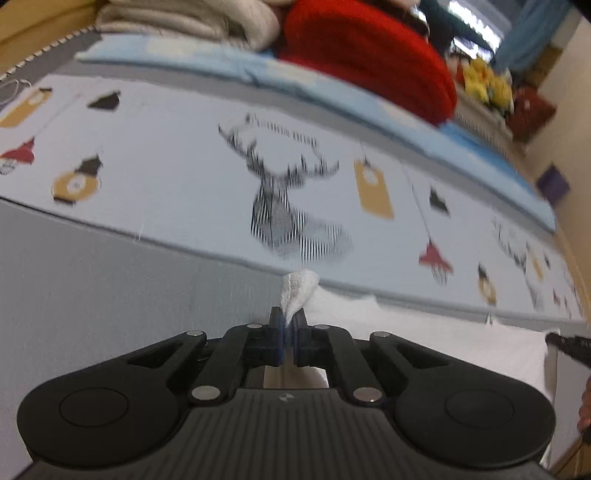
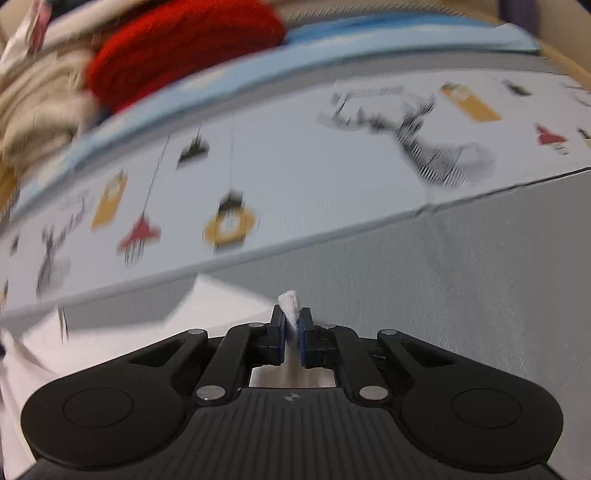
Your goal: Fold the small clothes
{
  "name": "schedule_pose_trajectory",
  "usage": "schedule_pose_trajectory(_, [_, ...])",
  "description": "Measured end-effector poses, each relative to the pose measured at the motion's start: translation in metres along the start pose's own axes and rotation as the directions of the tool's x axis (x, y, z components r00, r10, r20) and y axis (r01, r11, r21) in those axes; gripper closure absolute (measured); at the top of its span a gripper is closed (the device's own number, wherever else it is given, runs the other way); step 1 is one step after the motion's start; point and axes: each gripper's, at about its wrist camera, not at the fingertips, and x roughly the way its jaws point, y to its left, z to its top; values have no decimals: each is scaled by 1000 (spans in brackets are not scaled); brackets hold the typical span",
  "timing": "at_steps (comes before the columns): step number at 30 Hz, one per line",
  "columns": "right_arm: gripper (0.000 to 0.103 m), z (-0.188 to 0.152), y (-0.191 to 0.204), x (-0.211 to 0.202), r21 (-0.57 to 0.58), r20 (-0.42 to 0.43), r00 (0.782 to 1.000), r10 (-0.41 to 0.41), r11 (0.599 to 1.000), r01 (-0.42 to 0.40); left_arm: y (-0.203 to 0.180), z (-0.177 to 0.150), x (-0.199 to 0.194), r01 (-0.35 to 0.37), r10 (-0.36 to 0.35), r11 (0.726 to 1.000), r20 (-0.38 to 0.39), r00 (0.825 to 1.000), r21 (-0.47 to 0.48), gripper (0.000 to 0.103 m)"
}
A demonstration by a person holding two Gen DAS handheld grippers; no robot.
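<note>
A white cloth [image 1: 424, 332] is stretched between my two grippers above the grey table [image 1: 110, 277]. My left gripper [image 1: 289, 325] is shut on one corner of it; a white tuft [image 1: 297, 291] sticks out past the fingertips. My right gripper [image 2: 291, 325] is shut on another corner, with a small white tuft [image 2: 290, 304] showing, and the cloth [image 2: 155, 325] spreads to its left. The tip of the right gripper [image 1: 569, 345] shows at the right edge of the left wrist view. Both views are blurred.
A printed cloth with deer and lantern patterns [image 1: 280, 177] covers the far part of the table [image 2: 461, 277]. Behind it lie a light blue pad [image 1: 332, 92], a red knitted item [image 1: 369, 55] and cream folded knitwear [image 1: 192, 22].
</note>
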Motion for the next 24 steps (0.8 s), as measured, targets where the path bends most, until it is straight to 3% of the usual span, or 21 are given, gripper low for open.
schedule_pose_trajectory(4, [97, 9, -6, -8, 84, 95, 995, -38, 996, 30, -7, 4, 10, -30, 30, 999, 0, 1000, 22, 99])
schedule_pose_trajectory(10, [97, 13, -1, 2, 109, 99, 993, -69, 992, 58, -5, 5, 23, -66, 66, 998, -14, 998, 14, 98])
schedule_pose_trajectory(12, [95, 13, 1, 6, 104, 96, 991, -91, 991, 81, -4, 3, 28, -77, 78, 997, -45, 996, 21, 93])
schedule_pose_trajectory(13, [95, 13, 2, 9, 105, 87, 991, -105, 990, 96, -3, 2, 30, -68, 69, 998, -73, 995, 20, 84])
schedule_pose_trajectory(15, [82, 9, 0, 15, 112, 45, 990, -136, 985, 130, 2, -4, 31, -12, 12, 1000, -140, 990, 1, 72])
schedule_pose_trajectory(19, [78, -2, -8, 10, 106, -34, 995, -89, 990, 92, 8, -20, 11, 60, -51, 997, -196, 979, 38, 70])
schedule_pose_trajectory(22, [71, -16, -11, -3, 67, -101, 995, -17, 997, 24, 17, -39, -5, 152, -133, 987, -272, 953, 50, 70])
schedule_pose_trajectory(24, [70, -32, -11, -11, 24, -170, 985, 19, 1000, -15, 15, -55, -16, 197, -151, 974, -319, 936, 116, 70])
